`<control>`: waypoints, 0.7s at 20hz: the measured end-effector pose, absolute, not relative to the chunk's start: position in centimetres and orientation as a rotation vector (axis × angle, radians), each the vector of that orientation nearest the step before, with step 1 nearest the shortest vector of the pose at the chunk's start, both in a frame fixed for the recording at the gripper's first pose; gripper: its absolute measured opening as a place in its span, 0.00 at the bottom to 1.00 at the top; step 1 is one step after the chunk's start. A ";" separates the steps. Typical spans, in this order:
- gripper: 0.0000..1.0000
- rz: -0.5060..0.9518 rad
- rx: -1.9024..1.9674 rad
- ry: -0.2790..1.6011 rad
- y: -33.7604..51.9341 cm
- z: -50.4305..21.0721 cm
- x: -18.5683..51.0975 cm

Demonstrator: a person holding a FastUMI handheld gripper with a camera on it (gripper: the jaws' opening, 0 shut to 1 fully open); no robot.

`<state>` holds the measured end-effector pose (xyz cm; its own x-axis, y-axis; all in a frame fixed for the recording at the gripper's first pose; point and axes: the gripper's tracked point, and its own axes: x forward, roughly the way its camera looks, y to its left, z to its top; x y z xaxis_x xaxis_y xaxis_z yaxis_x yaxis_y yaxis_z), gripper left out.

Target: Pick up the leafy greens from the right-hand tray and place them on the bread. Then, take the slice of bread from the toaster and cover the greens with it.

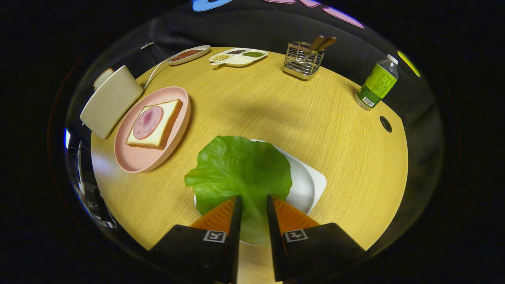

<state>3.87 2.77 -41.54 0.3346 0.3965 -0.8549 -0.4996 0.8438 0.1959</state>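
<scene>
A broad, smooth green lettuce leaf (240,169) with a pale central rib lies over the white rounded-square tray (311,185), its stalk end running back between the two fingers of the gripper (253,203). The fingers stand either side of that stalk with a narrow gap; whether they press on it cannot be told. The wedge-shaped fingers point forward and slightly down at the wood-grain table (276,110).

Beyond the fingers and to their left sits a round pink plate (138,159) holding a square slice of bread (163,126) with a round pink slice of ham (148,121) on top. Just past the plate stands a cream, boxy toaster (110,100) with a bread slice (103,77) showing at its top. Far ahead lie an oval dish (188,54) and a divided dish (238,57). Ahead to the right stands a wire holder (303,60) with wooden handles, and farther right a green-labelled bottle (376,85).
</scene>
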 end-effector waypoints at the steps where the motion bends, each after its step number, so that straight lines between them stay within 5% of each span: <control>1: 0.16 0.580 -0.101 1.093 2.7 -41.6 3.7; 3: 0.07 0.572 -0.105 1.096 2.4 -41.4 3.5; 14: 0.07 0.627 -0.018 0.939 6.2 -31.7 3.5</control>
<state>3.52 6.15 -31.67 0.4275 0.4944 -0.7568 -0.5092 0.8234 0.2503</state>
